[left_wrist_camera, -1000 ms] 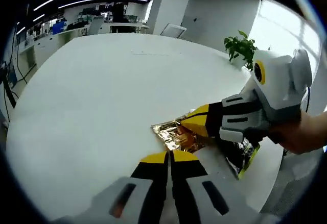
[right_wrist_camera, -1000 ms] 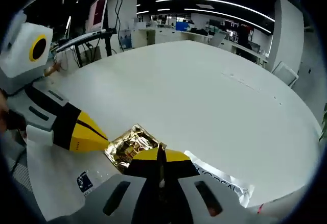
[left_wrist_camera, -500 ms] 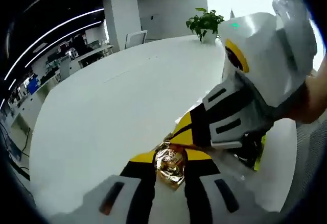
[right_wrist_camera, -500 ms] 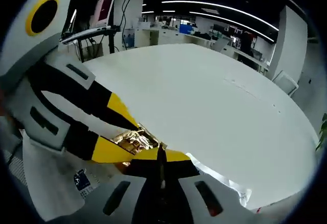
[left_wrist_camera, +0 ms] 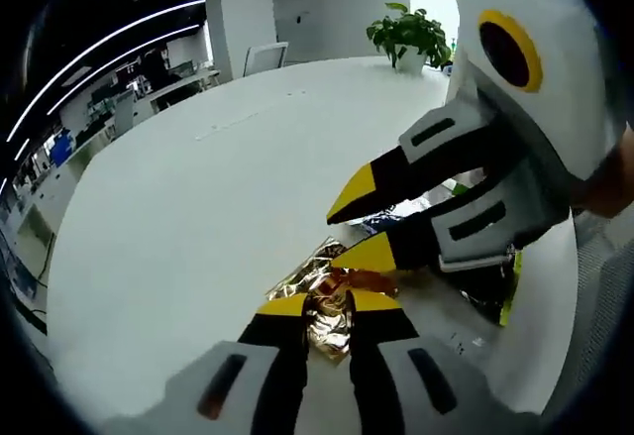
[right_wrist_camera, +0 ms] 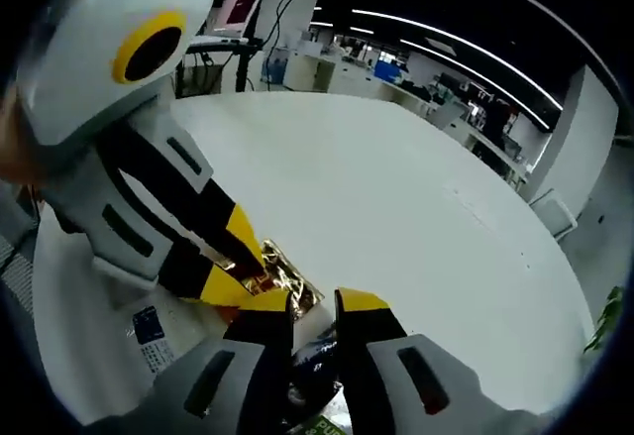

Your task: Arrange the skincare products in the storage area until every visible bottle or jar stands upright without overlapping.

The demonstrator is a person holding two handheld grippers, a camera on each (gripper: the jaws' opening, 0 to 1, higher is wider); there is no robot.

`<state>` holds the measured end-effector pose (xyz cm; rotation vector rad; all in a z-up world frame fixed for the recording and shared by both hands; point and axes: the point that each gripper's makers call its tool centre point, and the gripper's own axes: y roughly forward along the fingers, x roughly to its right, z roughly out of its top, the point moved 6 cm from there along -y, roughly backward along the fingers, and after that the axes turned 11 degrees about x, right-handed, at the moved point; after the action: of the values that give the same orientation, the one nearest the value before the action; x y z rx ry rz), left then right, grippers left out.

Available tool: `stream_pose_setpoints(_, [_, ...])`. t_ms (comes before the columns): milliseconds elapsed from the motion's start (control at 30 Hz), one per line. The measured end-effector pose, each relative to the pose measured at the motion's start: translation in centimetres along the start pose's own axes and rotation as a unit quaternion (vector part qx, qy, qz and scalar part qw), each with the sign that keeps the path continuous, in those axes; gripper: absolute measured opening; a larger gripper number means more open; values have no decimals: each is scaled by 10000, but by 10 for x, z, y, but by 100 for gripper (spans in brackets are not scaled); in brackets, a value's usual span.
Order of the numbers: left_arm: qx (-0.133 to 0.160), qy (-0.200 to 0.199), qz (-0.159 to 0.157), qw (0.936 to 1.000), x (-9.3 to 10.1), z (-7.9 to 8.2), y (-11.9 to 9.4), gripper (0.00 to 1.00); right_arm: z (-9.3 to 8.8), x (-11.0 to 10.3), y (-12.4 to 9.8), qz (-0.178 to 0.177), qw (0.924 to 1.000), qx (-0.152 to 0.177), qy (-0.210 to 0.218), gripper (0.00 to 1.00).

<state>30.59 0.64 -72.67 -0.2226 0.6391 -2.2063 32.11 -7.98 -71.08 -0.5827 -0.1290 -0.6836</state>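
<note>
Two grippers meet over a crinkled gold foil sachet (left_wrist_camera: 327, 301) lying near the edge of a wide white table (left_wrist_camera: 198, 187). In the left gripper view, the left gripper (left_wrist_camera: 328, 306) has its yellow-tipped jaws closed in on the sachet, with the foil pinched between the tips. The right gripper (left_wrist_camera: 355, 225) enters that view from the right with its jaws parted; its lower tip lies just beside the foil and its upper tip is raised off it. In the right gripper view, the right gripper (right_wrist_camera: 313, 299) shows its jaws apart with a gap between them and nothing clamped there; a dark printed packet (right_wrist_camera: 315, 366) lies under the gap. The left gripper (right_wrist_camera: 246, 262) comes in from the left with its tips on the gold foil sachet (right_wrist_camera: 282, 278). A white leaflet (right_wrist_camera: 149, 334) with a small blue print lies on the table beneath the left gripper. A potted plant (left_wrist_camera: 408, 34) stands at the table's far side.
</note>
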Motion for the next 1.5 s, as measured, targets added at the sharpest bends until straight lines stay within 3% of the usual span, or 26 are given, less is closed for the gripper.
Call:
stream_pose_setpoints(300, [-20, -71, 31, 10000, 0, 0, 0, 14, 1, 9, -26, -146, 9997, 194, 103, 24])
stream_pose_setpoints(533, [-46, -122, 73, 9999, -1, 2, -4, 19, -12, -1, -33, 27, 9997, 129, 194, 25])
stream_pose_setpoints(767, [13, -106, 118, 9999, -8, 3, -9, 19, -8, -8, -43, 103, 9991, 233, 328, 29])
stream_pose_setpoints(967, [52, -293, 141, 9995, -5, 9, -21, 25, -2, -21, -58, 361, 9976, 381, 444, 37])
stream_pose_setpoints(1300, [13, -455, 141, 9989, 4, 4, -48, 37, -15, -34, -99, 337, 9948, 461, 841, 60])
stream_pose_setpoints(1500, [39, -594, 132, 9981, 14, 6, -60, 44, -26, -37, -126, 320, 9941, 335, 976, 68])
